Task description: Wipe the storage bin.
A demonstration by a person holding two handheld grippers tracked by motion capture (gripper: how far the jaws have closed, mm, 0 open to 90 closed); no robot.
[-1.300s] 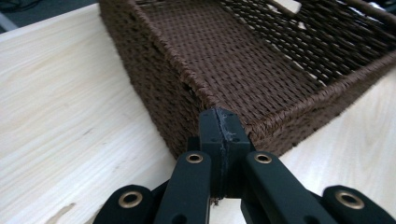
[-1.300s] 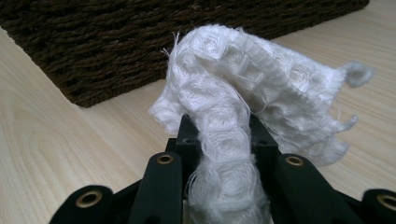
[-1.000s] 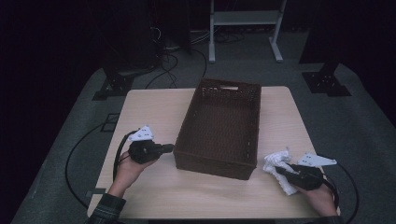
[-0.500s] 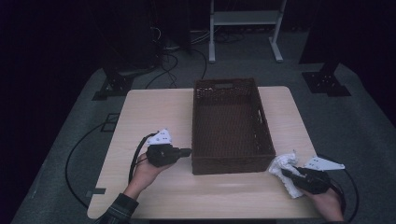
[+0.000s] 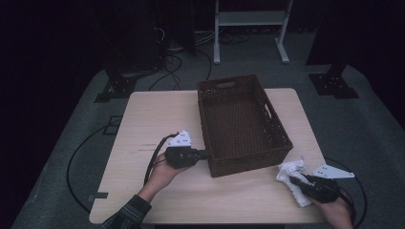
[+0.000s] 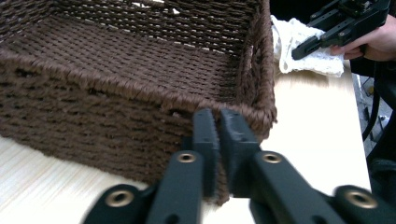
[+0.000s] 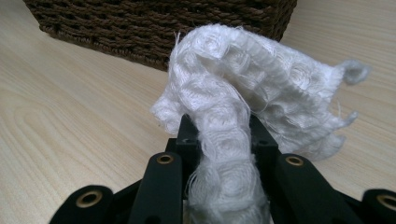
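Observation:
A brown woven basket (image 5: 205,119) stands empty on the wooden table (image 5: 157,119), turned a little askew. My left gripper (image 5: 206,154) is at the basket's near left corner. In the left gripper view its jaws (image 6: 218,121) pinch the near wall of the basket (image 6: 116,107); they have just been opening a little, with the weave still between them. At the near right my right gripper (image 5: 292,180) is shut on a crumpled white cloth (image 5: 291,169). The cloth (image 7: 243,70) bulges up between that gripper's jaws (image 7: 219,126), just in front of the basket (image 7: 163,18).
Bare tabletop lies left of the basket and along the near edge between my hands. Black cables (image 5: 76,162) loop on the grey floor at the left. A white frame (image 5: 248,19) and dark stands (image 5: 334,86) are beyond the table.
My left gripper has moved right along the near side, and the basket has swung with it, its near end now farther right. The right gripper and cloth have hardly moved.

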